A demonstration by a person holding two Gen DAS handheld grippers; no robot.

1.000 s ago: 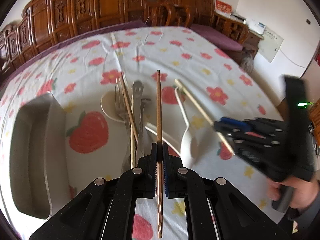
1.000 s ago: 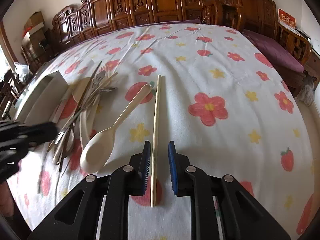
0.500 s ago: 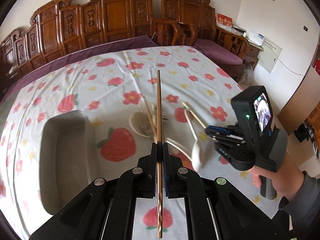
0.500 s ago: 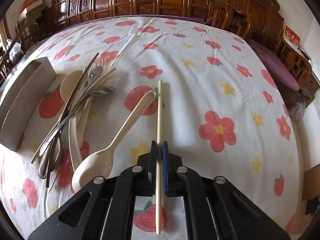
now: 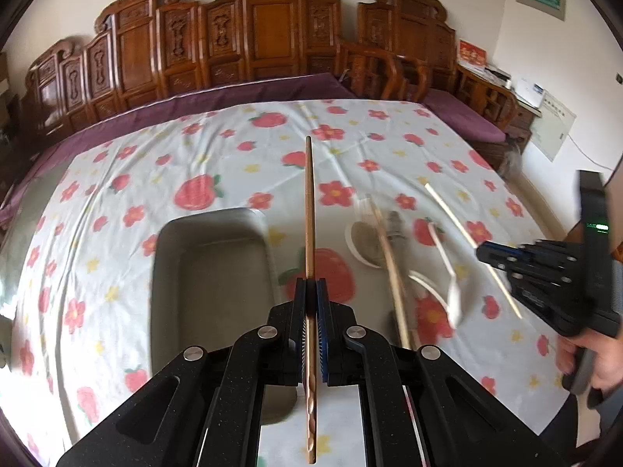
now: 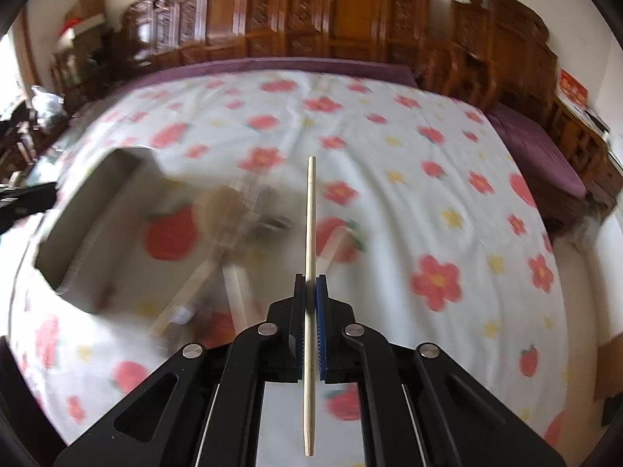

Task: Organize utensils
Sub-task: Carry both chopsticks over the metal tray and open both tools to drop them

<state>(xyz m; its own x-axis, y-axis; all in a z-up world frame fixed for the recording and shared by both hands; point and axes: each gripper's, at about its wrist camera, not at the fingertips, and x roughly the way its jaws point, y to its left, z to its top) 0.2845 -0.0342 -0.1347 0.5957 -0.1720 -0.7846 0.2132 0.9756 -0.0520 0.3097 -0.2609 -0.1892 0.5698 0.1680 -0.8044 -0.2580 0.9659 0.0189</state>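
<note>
My left gripper (image 5: pixel 310 286) is shut on a brown chopstick (image 5: pixel 309 210) and holds it above the table, just right of a grey rectangular tray (image 5: pixel 210 272). My right gripper (image 6: pixel 310 282) is shut on a pale chopstick (image 6: pixel 311 214), lifted off the cloth; it also shows in the left wrist view (image 5: pixel 484 253) with that chopstick (image 5: pixel 447 210). A pile of utensils (image 5: pixel 393 245) with forks, a chopstick and cream spoons lies right of the tray. In the right wrist view the pile (image 6: pixel 229 233) is blurred, and the tray (image 6: pixel 89 214) is at left.
The table carries a white cloth with red flowers and strawberries (image 5: pixel 194 190). Carved wooden chairs (image 5: pixel 253 46) line the far side. A cream spoon (image 5: pixel 451 295) lies apart at the pile's right edge.
My right gripper closed on the pale chopstick and lifted it off the cloth. My left gripper rose and swung left with the brown chopstick, bringing the tray nearer to centre.
</note>
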